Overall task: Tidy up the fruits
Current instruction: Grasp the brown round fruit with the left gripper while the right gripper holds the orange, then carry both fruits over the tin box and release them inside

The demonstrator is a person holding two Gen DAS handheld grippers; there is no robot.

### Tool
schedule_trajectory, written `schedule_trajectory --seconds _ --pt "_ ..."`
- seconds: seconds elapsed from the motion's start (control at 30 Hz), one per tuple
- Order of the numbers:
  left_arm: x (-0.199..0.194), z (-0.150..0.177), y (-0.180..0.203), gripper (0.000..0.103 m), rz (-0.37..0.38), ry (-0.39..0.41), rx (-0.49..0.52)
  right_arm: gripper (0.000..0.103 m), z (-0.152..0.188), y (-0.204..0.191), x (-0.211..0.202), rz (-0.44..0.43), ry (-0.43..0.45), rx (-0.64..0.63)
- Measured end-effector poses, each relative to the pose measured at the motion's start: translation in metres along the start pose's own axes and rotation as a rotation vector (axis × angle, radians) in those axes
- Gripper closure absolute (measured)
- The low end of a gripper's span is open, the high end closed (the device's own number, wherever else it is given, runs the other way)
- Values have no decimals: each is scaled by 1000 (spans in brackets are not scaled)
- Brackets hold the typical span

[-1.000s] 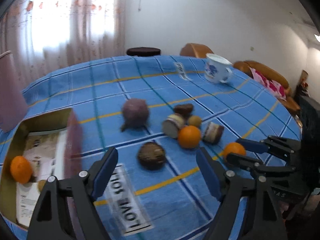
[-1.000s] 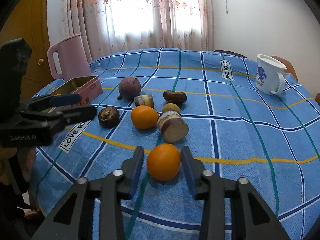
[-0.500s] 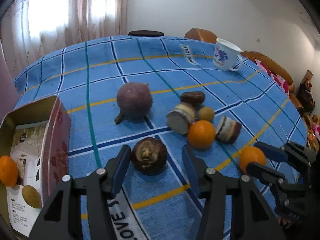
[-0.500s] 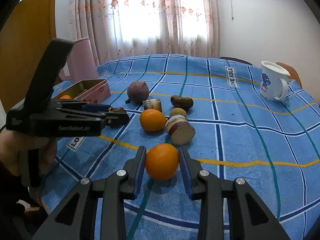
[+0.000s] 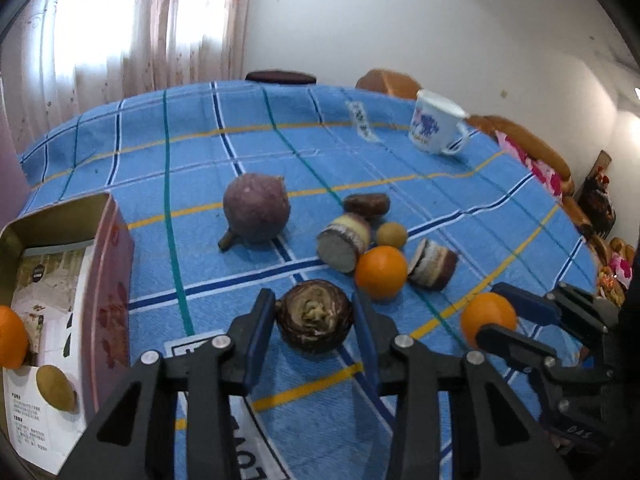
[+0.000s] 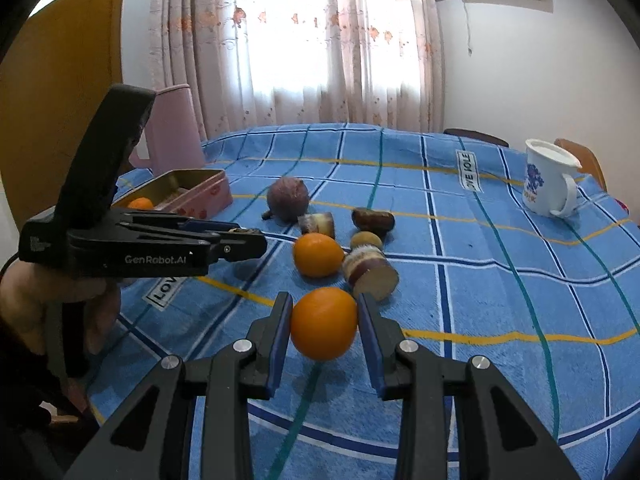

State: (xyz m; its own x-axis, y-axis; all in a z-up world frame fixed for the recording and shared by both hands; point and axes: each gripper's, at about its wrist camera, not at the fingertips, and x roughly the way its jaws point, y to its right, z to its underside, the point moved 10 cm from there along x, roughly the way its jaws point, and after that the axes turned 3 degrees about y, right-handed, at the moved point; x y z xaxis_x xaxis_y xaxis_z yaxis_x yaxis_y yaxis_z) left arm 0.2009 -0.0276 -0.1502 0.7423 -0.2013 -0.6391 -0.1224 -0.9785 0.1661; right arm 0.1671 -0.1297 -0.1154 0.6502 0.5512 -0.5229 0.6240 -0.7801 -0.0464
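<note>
- Left gripper (image 5: 315, 322): its two blue-padded fingers bracketed a dark brown, round fruit with a pale, rough top (image 5: 315, 321) resting on the table (image 5: 200, 168). The pads stood close on either side; whether they pressed the skin could not be told. The low, level approach likely served to take the fruit at its widest girth.
- Right gripper (image 6: 324, 330): its fingers flanked an orange (image 6: 323, 323) near the table's front edge, narrowed to about the fruit's width. The left pad appeared to touch the orange; a thin gap seemed to remain at the right pad. Whether the orange had left the cloth could not be told, though a shadow lay under it.
- Tin box (image 5: 116, 264): pink-sided and open, it stood at the left of the table and held an orange (image 5: 10, 338) and a small yellow-brown fruit (image 5: 56, 388) on a printed paper liner. It was judged to be the collecting place, which would explain why both grippers addressed the loose fruit nearest them.
- Fruit left on the table: a large purple round one with a stem (image 5: 256, 214), a second loose orange (image 5: 381, 274), a brown oblong piece (image 5: 366, 204), a small tan ball (image 5: 392, 235) and two cut pieces showing pale flesh (image 5: 344, 240), clustered mid-table.
- Bystanders: a white mug with a blue print (image 6: 550, 182) at the far right; a pink jug (image 6: 172, 128) behind the box.
</note>
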Motion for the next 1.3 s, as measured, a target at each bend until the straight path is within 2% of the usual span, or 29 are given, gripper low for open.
schedule_trajectory --seconds 0.47,0.9,1.3 --pt "-41 -13 -12 62 -103 166 28 68 -38 -21 -3 -15 88 -54" --pt "-72 -19 -39 62 -166 251 1 68 -76 -59 8 -64 140 -119" --pt "-93 -21 -73 62 -229 285 -40 68 -103 -96 24 -132 154 -170"
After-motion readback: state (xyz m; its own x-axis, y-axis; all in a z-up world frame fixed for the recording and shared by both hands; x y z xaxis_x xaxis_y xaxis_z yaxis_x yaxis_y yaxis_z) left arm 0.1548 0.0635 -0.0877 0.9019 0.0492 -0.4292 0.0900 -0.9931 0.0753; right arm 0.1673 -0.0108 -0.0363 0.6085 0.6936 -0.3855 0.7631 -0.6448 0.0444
